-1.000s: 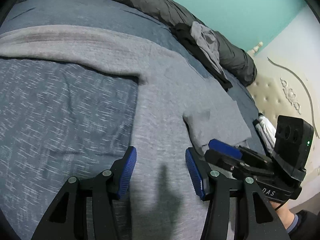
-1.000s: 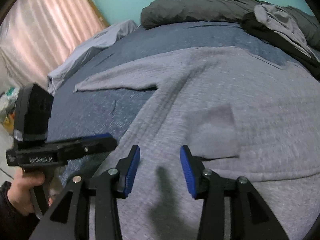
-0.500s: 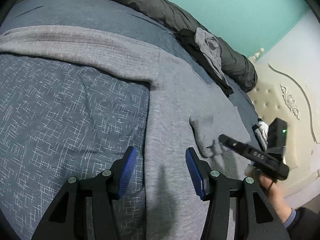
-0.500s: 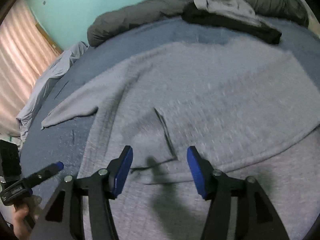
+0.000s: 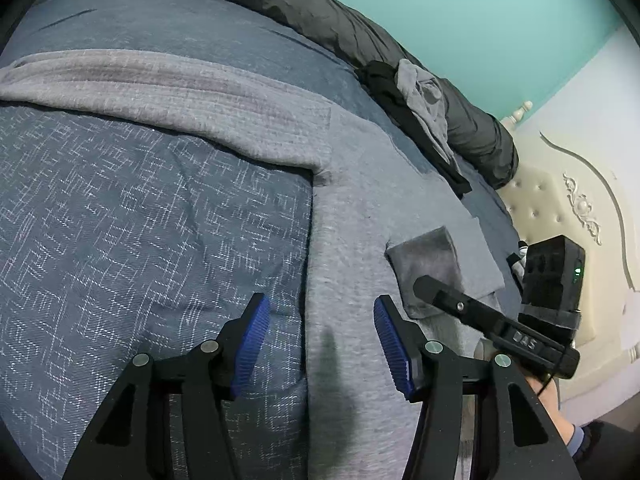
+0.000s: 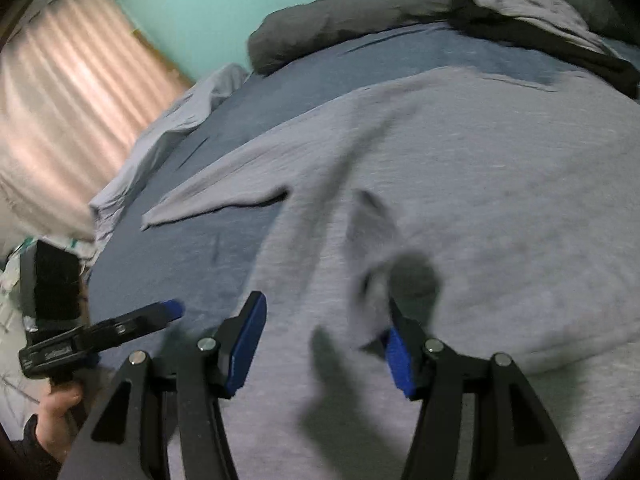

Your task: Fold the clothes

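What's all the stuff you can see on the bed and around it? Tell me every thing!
Sweatshirt: one, light grey, spread flat on the bed, one sleeve stretched out sideways.
Small cloth: one, darker grey, lying on the sweatshirt.
Bedspread: one, blue with white flecks, under the sweatshirt.
Rolled duvet: one, dark grey, along the far edge of the bed.
Clothes pile: one, black and grey garments, against the duvet.
Sheet: one, pale blue, bunched at the bed's corner.
Curtain: one, pinkish, by the teal wall.
Headboard: one, cream, tufted.
Left hand-held gripper: black with blue pads, open, over the sweatshirt's edge.
Right hand-held gripper: same colours, open, above the sweatshirt.
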Demonstrator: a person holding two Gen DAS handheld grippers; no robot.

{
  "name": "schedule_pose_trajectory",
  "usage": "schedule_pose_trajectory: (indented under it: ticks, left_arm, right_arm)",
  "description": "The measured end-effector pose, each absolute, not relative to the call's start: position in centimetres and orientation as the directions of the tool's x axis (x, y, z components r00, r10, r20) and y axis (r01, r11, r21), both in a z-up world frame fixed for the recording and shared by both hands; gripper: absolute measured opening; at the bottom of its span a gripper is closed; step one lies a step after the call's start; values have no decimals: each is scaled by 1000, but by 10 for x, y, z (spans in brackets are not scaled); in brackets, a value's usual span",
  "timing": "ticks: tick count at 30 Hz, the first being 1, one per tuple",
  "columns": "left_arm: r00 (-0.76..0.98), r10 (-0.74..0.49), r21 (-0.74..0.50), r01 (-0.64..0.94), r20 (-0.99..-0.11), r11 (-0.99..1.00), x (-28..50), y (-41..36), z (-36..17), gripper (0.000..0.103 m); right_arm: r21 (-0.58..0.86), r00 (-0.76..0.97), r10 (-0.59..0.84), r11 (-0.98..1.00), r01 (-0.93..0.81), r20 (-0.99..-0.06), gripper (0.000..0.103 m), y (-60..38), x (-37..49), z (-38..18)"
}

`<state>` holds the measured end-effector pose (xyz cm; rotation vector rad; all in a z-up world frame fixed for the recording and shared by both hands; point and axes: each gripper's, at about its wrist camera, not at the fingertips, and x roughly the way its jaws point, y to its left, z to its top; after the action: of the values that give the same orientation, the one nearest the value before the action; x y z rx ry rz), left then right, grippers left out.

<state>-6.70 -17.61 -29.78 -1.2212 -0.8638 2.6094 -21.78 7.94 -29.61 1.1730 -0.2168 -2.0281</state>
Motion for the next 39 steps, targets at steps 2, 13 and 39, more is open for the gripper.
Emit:
schedule_pose_trajectory:
  ticks: [2,13,39]
  left_arm:
    - [-663,349,-550,114,-662,-827,-67,-175,-297,58]
    - [-607,372,-498,46,-703,-866,-87,-145,-308,59]
    - [-531,491,-582,5,-691,-813,-137,-105,-340,8]
  right_arm:
    - [506,-251,-709,-665,549,-659,57,73,-216,-294]
    - [394,-434,-563,-817,421,-704,57,136,-219,-279]
    - [220,-622,-218,-973,75,-752,57,340,-234,-269]
